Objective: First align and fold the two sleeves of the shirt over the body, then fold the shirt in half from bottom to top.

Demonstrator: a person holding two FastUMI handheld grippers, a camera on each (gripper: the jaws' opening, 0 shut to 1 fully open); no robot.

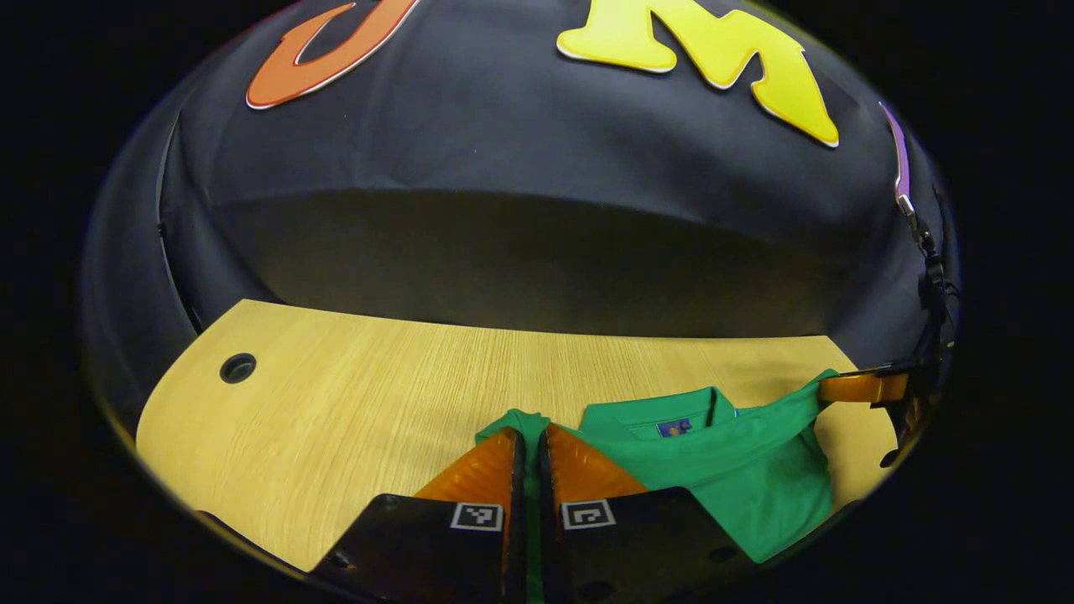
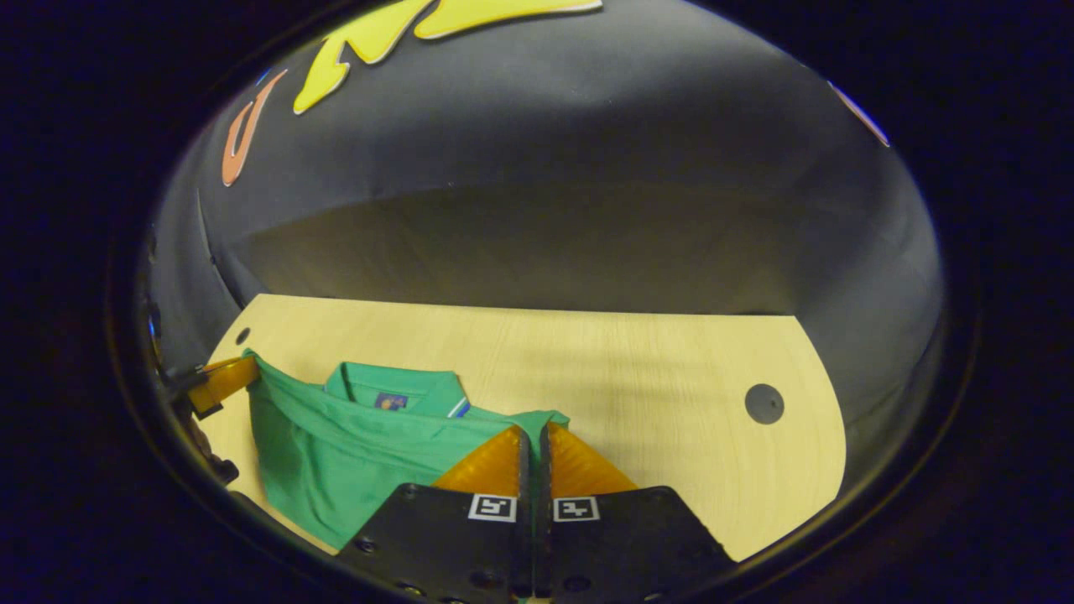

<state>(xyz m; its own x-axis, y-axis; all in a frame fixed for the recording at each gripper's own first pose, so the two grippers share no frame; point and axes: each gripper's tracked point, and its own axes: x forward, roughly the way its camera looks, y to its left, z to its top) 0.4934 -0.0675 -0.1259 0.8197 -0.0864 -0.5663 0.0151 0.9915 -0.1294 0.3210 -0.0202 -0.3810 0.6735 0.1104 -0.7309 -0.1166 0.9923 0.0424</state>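
Green shirt (image 1: 738,470) hem pinched by both grippers: left (image 1: 532,440), right (image 2: 532,436), fingers closed on fabric.

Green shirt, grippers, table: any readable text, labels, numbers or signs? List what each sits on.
No text can be read.
green shirt: neck label, too small and blurred.
left gripper: square coded markers, patterns, not words.
right gripper: the same markers.
table: bare.
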